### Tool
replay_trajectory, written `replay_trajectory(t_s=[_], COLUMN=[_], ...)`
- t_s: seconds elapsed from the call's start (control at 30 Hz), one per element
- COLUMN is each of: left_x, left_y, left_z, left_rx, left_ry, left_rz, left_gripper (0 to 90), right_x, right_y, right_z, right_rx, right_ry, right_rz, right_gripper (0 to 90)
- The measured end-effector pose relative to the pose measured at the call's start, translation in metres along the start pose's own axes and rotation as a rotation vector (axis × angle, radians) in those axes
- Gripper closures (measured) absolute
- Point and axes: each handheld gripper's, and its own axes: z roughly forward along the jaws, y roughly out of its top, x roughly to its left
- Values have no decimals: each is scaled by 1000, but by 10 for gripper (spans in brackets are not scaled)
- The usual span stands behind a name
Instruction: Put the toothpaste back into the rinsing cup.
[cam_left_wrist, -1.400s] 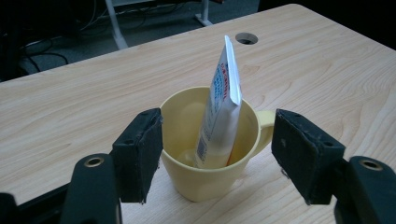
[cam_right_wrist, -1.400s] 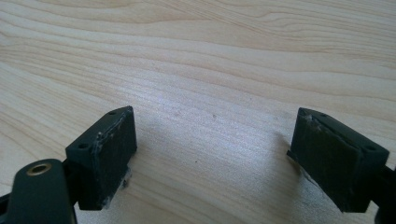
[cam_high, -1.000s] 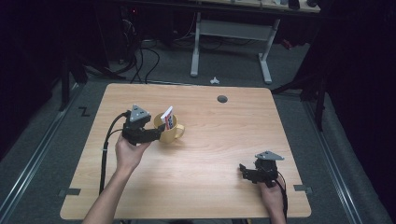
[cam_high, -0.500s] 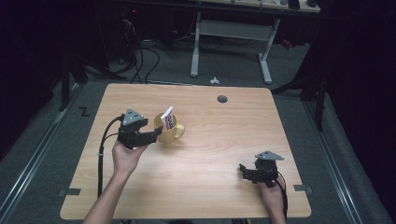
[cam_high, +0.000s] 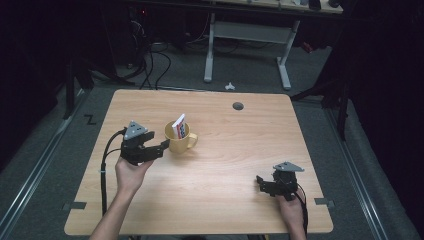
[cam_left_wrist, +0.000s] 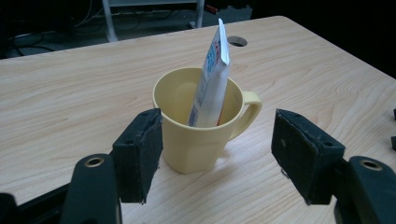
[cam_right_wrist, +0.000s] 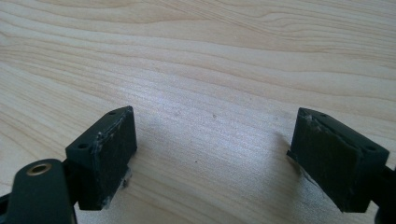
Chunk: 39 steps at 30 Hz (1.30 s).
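A yellow mug (cam_left_wrist: 201, 126) is standing upright on the pale wooden desk (cam_high: 240, 150), left of centre, with a white packet (cam_left_wrist: 211, 79) sitting inside it. The left tongs (cam_left_wrist: 217, 158) are spread wide and grasping nothing, one jaw just beside the mug's wall and the other well clear of its handle, which is pointing toward the desk's right side. The right tongs (cam_right_wrist: 212, 158) are likewise hanging released over bare wood near the desk's front right corner (cam_high: 276, 184).

The packet's long axis is running nearly vertical, leaning a little against the rim, crimped end up. The risk from here appears to be a nudge: a jaw brushing the light mug could be tipping it and spilling the packet onto the desk.
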Motion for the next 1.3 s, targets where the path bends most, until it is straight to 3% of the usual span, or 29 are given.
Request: replay_trajectory(t_s=[1.3], left_x=[7], left_y=[-25], left_z=[-22], left_rx=[-28], left_ry=[21], left_rz=[-53], left_gripper=[347], right_x=[0], right_y=[0], right_z=[0], right_rx=[-1], right_ry=[0], right_rz=[-2], right_gripper=[144])
